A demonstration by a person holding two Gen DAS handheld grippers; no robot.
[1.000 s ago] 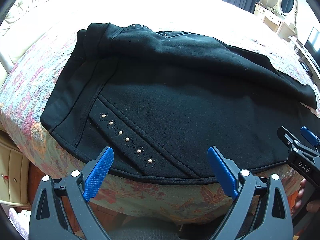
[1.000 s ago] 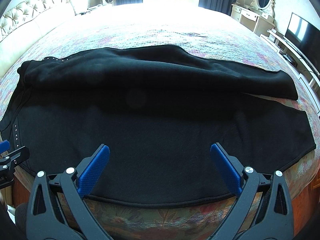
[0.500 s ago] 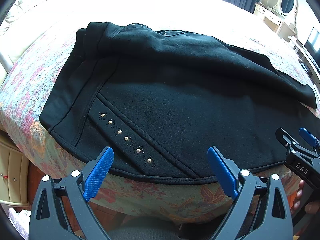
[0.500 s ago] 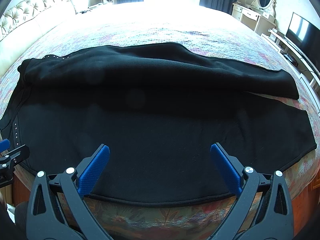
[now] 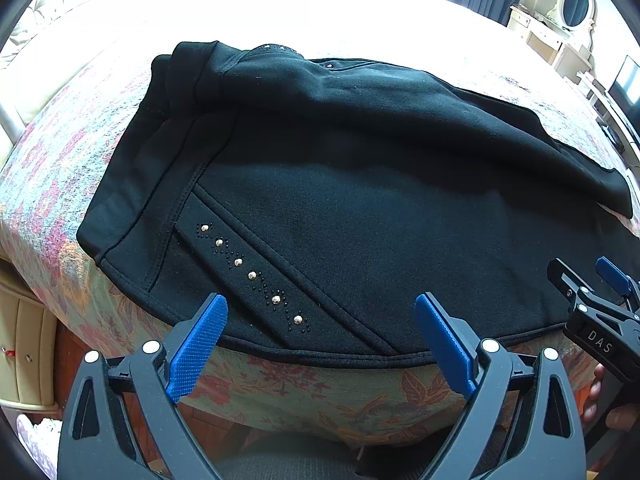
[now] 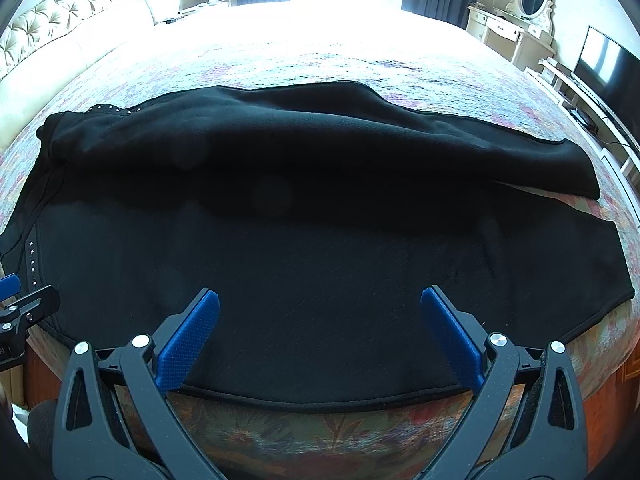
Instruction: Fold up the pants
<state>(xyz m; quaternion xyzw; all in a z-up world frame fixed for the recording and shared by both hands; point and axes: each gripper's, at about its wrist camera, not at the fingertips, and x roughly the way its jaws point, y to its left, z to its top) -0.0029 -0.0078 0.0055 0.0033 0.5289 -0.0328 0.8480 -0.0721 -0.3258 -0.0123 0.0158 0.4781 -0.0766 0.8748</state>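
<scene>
Black pants [image 5: 360, 200] lie lengthwise across the floral bed, one leg folded over the other; they also show in the right wrist view [image 6: 320, 240]. The waistband is at the left, with a studded pocket trim [image 5: 250, 274] near the front edge. The leg hems [image 6: 600, 264] are at the right. My left gripper [image 5: 320, 336] is open and empty over the pants' near edge by the pocket. My right gripper [image 6: 320, 332] is open and empty over the near edge at mid-leg. The right gripper also shows in the left wrist view [image 5: 592, 292].
The floral bedspread [image 6: 360, 60] stretches far beyond the pants. A tufted headboard [image 6: 60, 20] is at the left. A dresser with mirror [image 6: 520, 24] and a TV [image 6: 608, 68] stand at the right. A bedside cabinet [image 5: 24, 344] is below left.
Both grippers have edged slightly forward over the pants' near edge. The pants have not moved.
</scene>
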